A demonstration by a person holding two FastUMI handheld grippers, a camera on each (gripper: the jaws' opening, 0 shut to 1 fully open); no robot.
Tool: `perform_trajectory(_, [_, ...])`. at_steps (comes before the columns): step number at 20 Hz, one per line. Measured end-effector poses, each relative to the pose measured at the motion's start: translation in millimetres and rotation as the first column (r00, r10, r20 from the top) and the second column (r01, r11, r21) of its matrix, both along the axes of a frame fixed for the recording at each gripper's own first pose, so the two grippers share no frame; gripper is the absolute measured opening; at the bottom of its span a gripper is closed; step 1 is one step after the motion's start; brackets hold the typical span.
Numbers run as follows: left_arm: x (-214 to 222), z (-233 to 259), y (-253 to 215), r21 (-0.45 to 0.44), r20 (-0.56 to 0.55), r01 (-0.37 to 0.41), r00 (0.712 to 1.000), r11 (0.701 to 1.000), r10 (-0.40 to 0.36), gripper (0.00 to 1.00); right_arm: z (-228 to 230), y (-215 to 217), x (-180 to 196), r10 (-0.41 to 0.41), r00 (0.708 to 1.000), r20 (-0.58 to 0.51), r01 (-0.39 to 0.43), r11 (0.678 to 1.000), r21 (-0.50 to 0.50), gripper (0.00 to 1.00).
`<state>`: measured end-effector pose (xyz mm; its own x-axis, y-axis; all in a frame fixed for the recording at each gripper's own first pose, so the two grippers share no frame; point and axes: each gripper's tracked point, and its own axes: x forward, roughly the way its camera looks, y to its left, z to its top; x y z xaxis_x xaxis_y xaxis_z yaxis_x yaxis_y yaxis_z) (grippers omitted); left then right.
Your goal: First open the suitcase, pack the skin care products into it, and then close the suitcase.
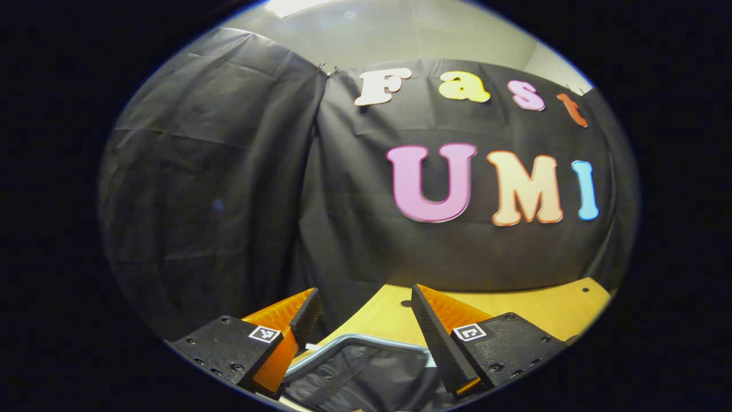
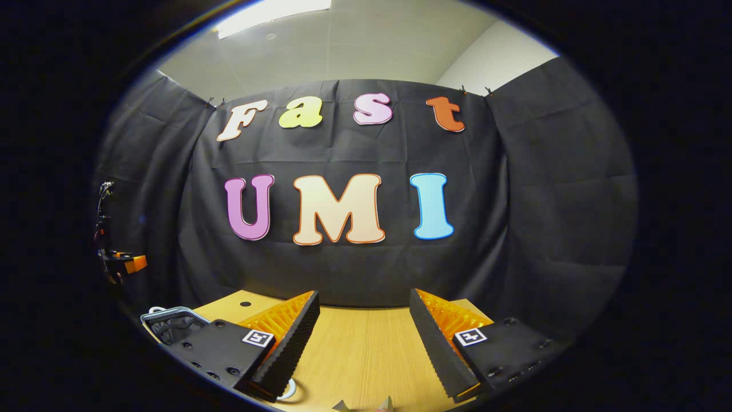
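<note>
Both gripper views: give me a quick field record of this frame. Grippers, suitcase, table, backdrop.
left gripper: open, nothing between the fingers, held above the suitcase
right gripper: open, nothing between the fingers, over bare table
suitcase: grey-rimmed, dark fabric lining facing up, so it looks open; a corner also shows at the left of the right gripper view
skin care products: cannot tell where they are
table: light wood
backdrop: black cloth booth wall
</note>
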<state>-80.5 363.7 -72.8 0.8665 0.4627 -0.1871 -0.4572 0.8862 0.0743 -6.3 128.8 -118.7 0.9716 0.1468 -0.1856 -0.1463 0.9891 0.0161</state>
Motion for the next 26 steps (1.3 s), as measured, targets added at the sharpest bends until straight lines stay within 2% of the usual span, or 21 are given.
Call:
perform_trajectory(5, [15, 22, -94, 0.023, 0.045, 0.106, 0.993, 0.994, -0.107, 0.94, 10, -27, -2, 0.039, 0.998, 0.042, -0.038, 0.999, -0.018, 0.99])
perform_trajectory(12, [32, 12, -214, -0.044, 0.047, 0.238, 0.971, 0.970, -0.236, 0.94, 15, -58, -10, 0.075, 0.996, 0.045, -0.077, 0.996, 0.051, 0.99])
perform_trajectory(15, [39, -14, -281, -0.069, 0.015, 0.341, 0.940, 0.938, -0.341, 0.93, 14, -70, -12, 0.099, 0.993, 0.066, -0.102, 0.994, 0.041, 0.99])
perform_trajectory(18, [35, -64, -343, -0.159, -0.064, 0.438, 0.890, 0.885, -0.452, 0.95, 6, -81, -17, 0.121, 0.991, 0.058, -0.123, 0.992, 0.035, 0.99])
perform_trajectory(22, [17, -118, -388, -0.238, -0.126, 0.471, 0.852, 0.849, -0.508, 0.94, -15, -91, -21, 0.142, 0.990, 0.016, -0.142, 0.990, 0.021, 0.99])
perform_trajectory(26, [4, -163, -412, -0.286, -0.181, 0.481, 0.823, 0.829, -0.539, 0.94, -23, -96, -25, 0.158, 0.988, -0.005, -0.158, 0.988, 0.001, 1.00])
